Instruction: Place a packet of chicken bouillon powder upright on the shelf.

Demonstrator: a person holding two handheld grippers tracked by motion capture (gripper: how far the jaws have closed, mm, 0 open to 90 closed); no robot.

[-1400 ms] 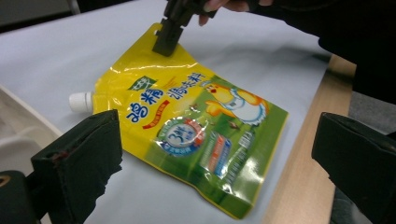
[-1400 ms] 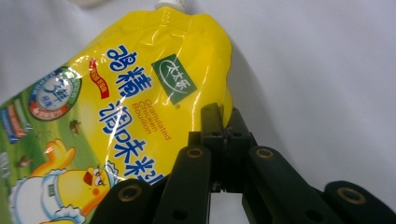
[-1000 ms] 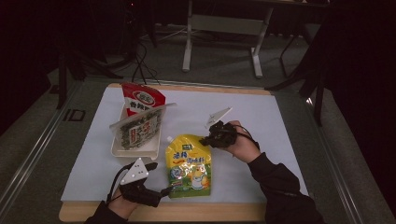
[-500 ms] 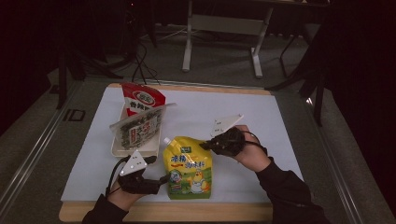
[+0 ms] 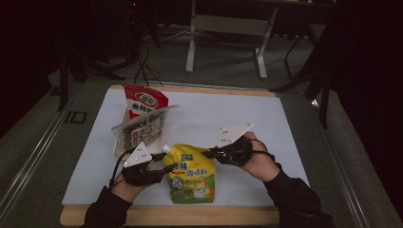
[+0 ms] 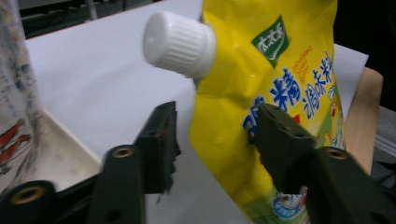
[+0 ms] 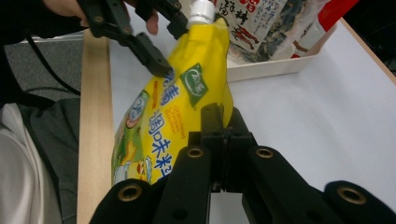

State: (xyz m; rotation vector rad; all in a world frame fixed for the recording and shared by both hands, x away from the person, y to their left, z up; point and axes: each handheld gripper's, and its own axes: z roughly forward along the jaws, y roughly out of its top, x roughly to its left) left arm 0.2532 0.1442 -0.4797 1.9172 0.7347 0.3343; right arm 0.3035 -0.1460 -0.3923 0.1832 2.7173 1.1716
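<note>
Claws, two: left claw [image 5: 159, 168] astride the upper left edge of one yellow pouch [image 5: 192, 173], jaws just closing, one touching its front, the other apart; right claw [image 5: 209, 153] clamped on the pouch's upper right edge. Pouch lifted at top over white table [image 5: 266, 123]. One white cap [image 6: 177, 43]. One tray [image 5: 119, 151], two packets: grey [image 5: 140, 130], red [image 5: 145, 99].

I worked in a dim recording lab, not a home: my wooden table [image 5: 166, 216] had a white sheet [image 5: 266, 118], and behind it stood a metal desk frame [image 5: 228, 28] and cables [image 5: 142, 57] on grey floor.
</note>
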